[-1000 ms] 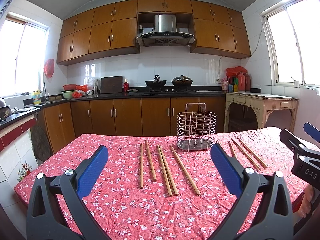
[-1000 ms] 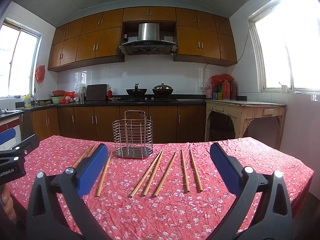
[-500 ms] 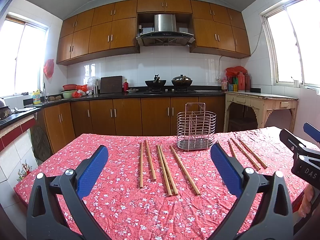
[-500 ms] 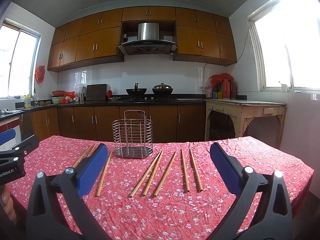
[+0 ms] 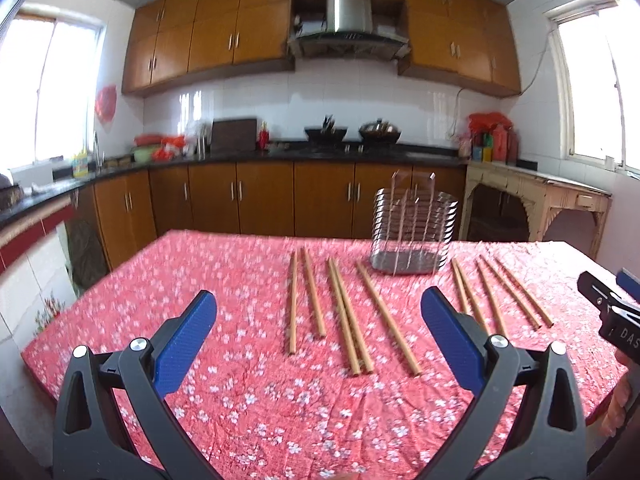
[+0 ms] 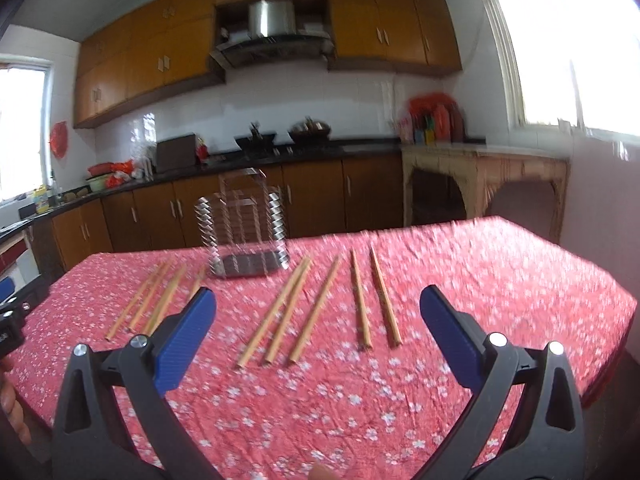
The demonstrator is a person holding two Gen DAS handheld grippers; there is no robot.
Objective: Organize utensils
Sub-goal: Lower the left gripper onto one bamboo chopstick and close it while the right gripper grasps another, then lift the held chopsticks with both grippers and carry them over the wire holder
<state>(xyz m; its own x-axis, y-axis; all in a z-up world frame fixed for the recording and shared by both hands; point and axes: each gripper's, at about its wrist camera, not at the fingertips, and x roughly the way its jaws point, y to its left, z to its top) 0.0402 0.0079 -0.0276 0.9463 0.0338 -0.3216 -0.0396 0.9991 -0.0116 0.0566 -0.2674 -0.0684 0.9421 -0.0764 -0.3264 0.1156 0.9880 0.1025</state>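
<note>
Several wooden chopsticks point(image 5: 348, 316) lie in two groups on a red flowered tablecloth point(image 5: 248, 380), left and right of a wire utensil holder point(image 5: 414, 232) at the far middle. The holder point(image 6: 244, 232) and the right group of chopsticks point(image 6: 316, 312) show in the right wrist view too. My left gripper point(image 5: 318, 332) is open and empty above the near table, short of the left group. My right gripper point(image 6: 318, 332) is open and empty, short of the right group. The right gripper's tip point(image 5: 612, 304) shows at the left view's right edge.
The table's front and side edges drop off close by. Brown kitchen cabinets point(image 5: 280, 196) and a dark counter run behind the table. A pale side table point(image 5: 536, 204) stands at the right wall. The left gripper's tip point(image 6: 10, 312) shows at the right view's left edge.
Both grippers have risen and tilted down toward the table, so the chopsticks look nearer and the views are blurred. Both stay open. Nothing on the table has moved.
</note>
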